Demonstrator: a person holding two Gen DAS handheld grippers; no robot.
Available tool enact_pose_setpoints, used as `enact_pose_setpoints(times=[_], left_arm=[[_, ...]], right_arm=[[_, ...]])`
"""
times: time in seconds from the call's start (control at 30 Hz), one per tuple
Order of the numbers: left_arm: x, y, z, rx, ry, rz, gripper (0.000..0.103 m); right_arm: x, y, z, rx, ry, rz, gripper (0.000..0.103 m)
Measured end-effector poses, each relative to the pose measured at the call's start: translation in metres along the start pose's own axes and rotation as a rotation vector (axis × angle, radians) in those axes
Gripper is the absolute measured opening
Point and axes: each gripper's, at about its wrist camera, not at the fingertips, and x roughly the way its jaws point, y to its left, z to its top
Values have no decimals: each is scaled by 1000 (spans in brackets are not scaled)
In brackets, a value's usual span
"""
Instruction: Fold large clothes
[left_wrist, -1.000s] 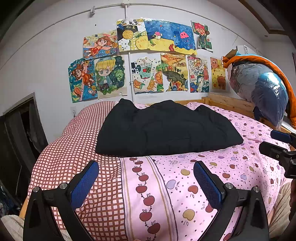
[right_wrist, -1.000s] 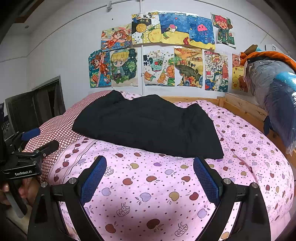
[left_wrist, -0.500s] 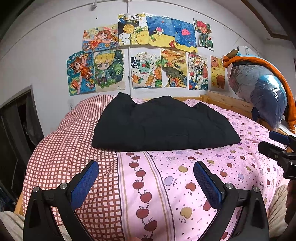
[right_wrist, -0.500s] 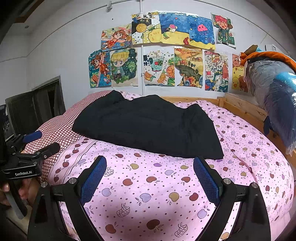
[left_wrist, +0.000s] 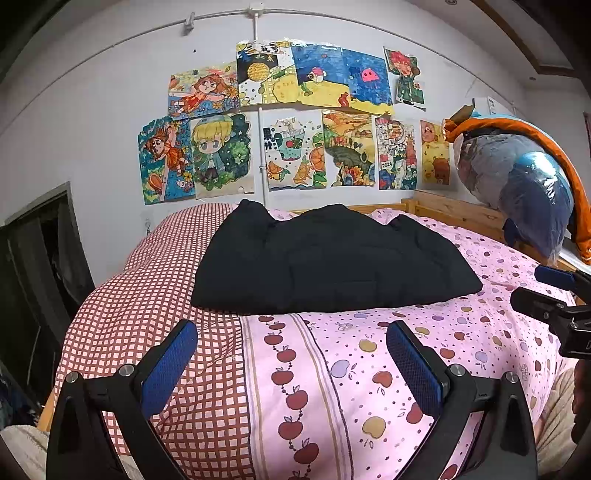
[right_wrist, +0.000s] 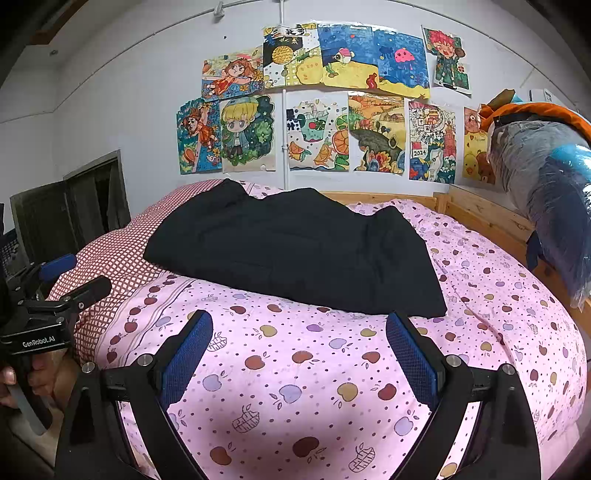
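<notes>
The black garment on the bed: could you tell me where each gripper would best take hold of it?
Probably the two near corners of the black garment. Its near hem lies straight and flat across the bedspread, facing both open grippers, so the left gripper could take the left corner and the right gripper the right, coming in low from the front.

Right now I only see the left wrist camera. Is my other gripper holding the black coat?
Observer: No. In the right wrist view, the right gripper is open, with only the pink bedspread between its pads.
Operator: Can you see my left gripper from there?
Observer: Yes. The left gripper shows at that view's left edge, with "GenRobot.AI" printed on its body.
Operator: What is holding it up?
Observer: A hand wraps around its handle from below.
</notes>
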Motion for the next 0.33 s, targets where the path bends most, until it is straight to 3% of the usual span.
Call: enact_pose_setpoints(times=[0.33], left_arm=[[-2, -2, 1, 12, -10, -2, 103]], right_arm=[[0, -2, 3, 1, 2, 0, 92]])
